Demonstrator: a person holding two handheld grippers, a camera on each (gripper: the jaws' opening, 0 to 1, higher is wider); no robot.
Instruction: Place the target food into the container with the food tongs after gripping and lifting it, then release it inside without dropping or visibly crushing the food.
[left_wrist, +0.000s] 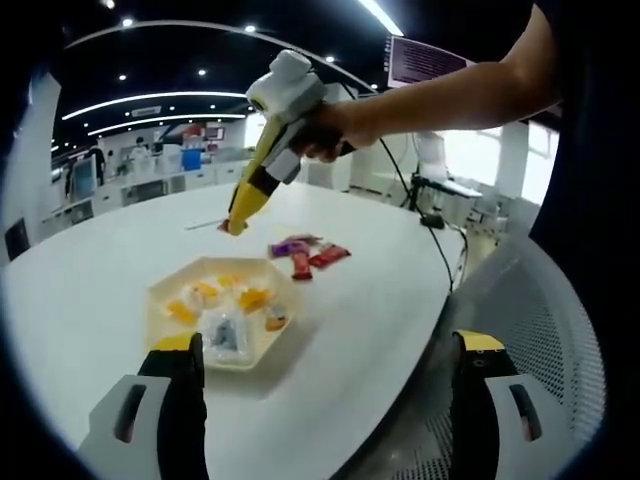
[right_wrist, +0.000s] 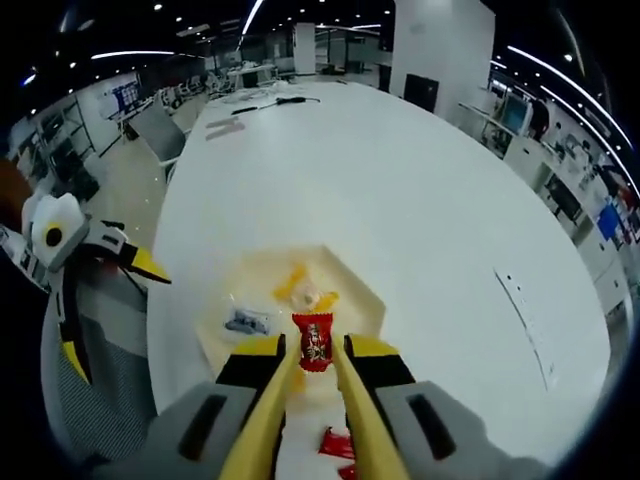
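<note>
The white table (left_wrist: 360, 330) took up most of both views, a broad rounded top, with a grey mesh chair (left_wrist: 545, 330) just off its near right edge in the left gripper view. On the table sat the cream hexagonal tray (left_wrist: 160, 300), holding small yellow-wrapped sweets (left_wrist: 252, 297) and a clear packet (left_wrist: 225, 335) near its front. Beyond the tray, toward the far right, a few loose red and purple wrappers (left_wrist: 310, 253) lay flat on the tabletop.

You held your right gripper (right_wrist: 314, 350) above the near edge of the tray, jaws drawn in and clamped on a red candy packet (right_wrist: 314, 345), which hung upright between the yellow tips, clear of the tray floor and of the yellow sweets beyond it. In the left gripper view that same gripper slanted down over the table behind the tray, your hand (left_wrist: 330, 130) wrapped round its grip.

Your left gripper (left_wrist: 325, 365) hung back at the table's near edge, jaws spread wide with nothing between them.
</note>
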